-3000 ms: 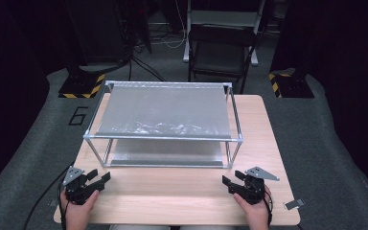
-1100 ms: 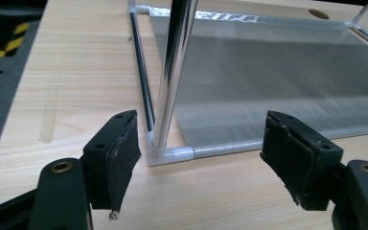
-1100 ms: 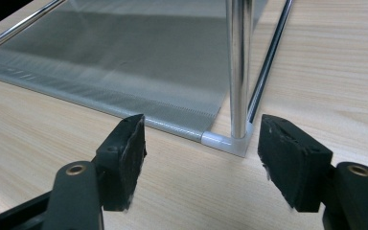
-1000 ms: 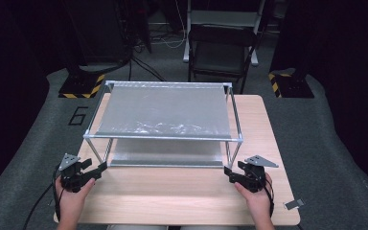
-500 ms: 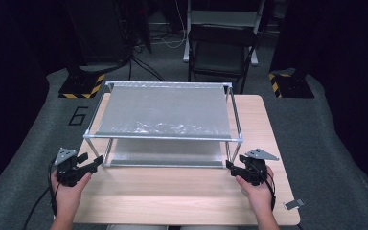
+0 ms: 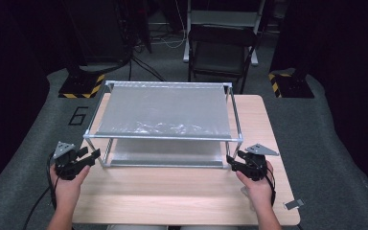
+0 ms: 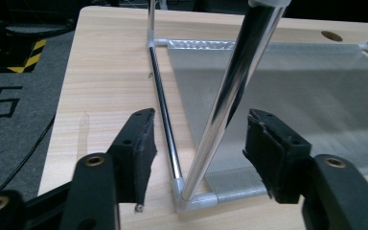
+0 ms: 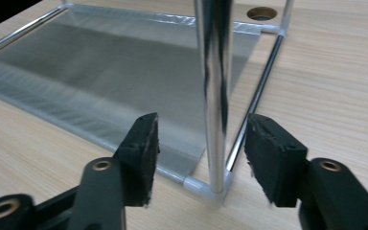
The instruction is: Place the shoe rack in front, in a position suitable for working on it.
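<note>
A two-tier rack of chrome tubes with grey fabric shelves [image 6: 163,112] stands on the wooden table [image 6: 172,191]. My left gripper [image 6: 92,154] is at the rack's near left corner. In the left gripper view, the jaws [image 7: 199,139] stand either side of the corner post [image 7: 235,81] without touching it. My right gripper [image 6: 231,160] is at the near right corner, and its jaws [image 8: 201,139] straddle that post [image 8: 214,72] with gaps on both sides. Both pairs of jaws have just been closing around their posts.
A dark chair [image 6: 220,52] and stands with yellow-black striped bases [image 6: 81,86] sit behind the table on grey carpet marked with a 6 [image 6: 79,115]. A small metal piece [image 6: 292,204] lies at the table's near right edge. A round hole [image 8: 261,13] pierces the tabletop.
Both hands have moved from the table's front toward the rack's near corners. The left gripper went farther left and away. Each pair of jaws now has a post between it and stands narrower.
</note>
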Motion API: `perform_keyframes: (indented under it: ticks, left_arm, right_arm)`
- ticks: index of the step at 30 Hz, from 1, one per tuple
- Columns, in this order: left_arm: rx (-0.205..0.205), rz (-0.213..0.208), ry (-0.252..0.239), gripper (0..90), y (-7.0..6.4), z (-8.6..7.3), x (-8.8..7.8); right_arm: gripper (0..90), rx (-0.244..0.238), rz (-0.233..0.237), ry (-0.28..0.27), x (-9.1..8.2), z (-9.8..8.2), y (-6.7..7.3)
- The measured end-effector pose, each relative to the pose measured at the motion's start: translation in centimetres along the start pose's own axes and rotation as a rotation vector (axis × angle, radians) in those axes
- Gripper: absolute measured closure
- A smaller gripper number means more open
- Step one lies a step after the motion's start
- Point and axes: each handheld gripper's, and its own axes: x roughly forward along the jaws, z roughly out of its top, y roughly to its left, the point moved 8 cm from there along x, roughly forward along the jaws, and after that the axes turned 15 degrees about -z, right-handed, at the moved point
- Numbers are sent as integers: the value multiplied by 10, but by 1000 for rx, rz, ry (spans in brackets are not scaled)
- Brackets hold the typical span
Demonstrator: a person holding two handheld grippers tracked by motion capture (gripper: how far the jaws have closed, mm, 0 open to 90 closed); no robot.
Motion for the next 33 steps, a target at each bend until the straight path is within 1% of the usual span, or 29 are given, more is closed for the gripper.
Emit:
perform_keyframes:
  ticks: [2, 3, 5, 7, 10, 12, 13, 17, 18, 20, 23, 25, 27, 28, 30, 32, 33]
  left_arm:
    - [4, -3, -5, 472, -1, 1, 1]
    - [7, -5, 6, 488, -1, 2, 0]
    - [7, -5, 2, 505, -1, 2, 1]
    - [12, -8, 3, 525, -1, 4, 1]
    - [17, -16, -7, 530, -2, 7, 1]
    - [18, -22, -3, 530, -2, 9, 1]
    - [21, -20, -8, 530, -2, 10, 2]
    - [32, -24, -21, 514, -2, 13, 3]
    - [29, -38, -9, 504, -3, 13, 3]
    - [27, -38, -13, 491, -4, 14, 5]
    - [30, -49, -6, 489, -5, 15, 7]
    - [32, -53, -5, 489, -6, 15, 8]
    - [33, -61, 3, 480, -7, 14, 11]
    - [36, -72, 15, 477, -9, 13, 13]
    - [42, -75, 17, 476, -11, 12, 15]
    - [56, -72, 23, 453, -13, 12, 16]
    - [56, -72, 23, 451, -13, 12, 16]
  right_arm:
    - [481, -4, 1, -3, 0, 1, 0]
    - [489, 4, 1, 3, 0, 2, 0]
    - [490, -2, 6, -3, 0, 3, 0]
    - [498, 6, 7, -4, 1, 4, 1]
    - [504, -2, 17, -7, 1, 6, 1]
    - [504, 5, 24, -10, 0, 7, 2]
    - [505, -7, 23, -11, 0, 7, 2]
    - [501, -15, 31, -16, 0, 8, 6]
    - [496, -19, 27, -18, 0, 8, 7]
    - [488, -15, 20, -18, 1, 8, 8]
    - [479, -26, 28, -20, 1, 8, 9]
    - [467, -21, 28, -20, 1, 8, 10]
    - [450, -24, 32, -20, 1, 7, 12]
    - [443, -20, 35, -21, 1, 8, 13]
    - [436, -19, 35, -17, 0, 7, 15]
    - [421, -29, 40, -20, 1, 8, 18]
    - [411, -35, 39, -21, 1, 8, 19]
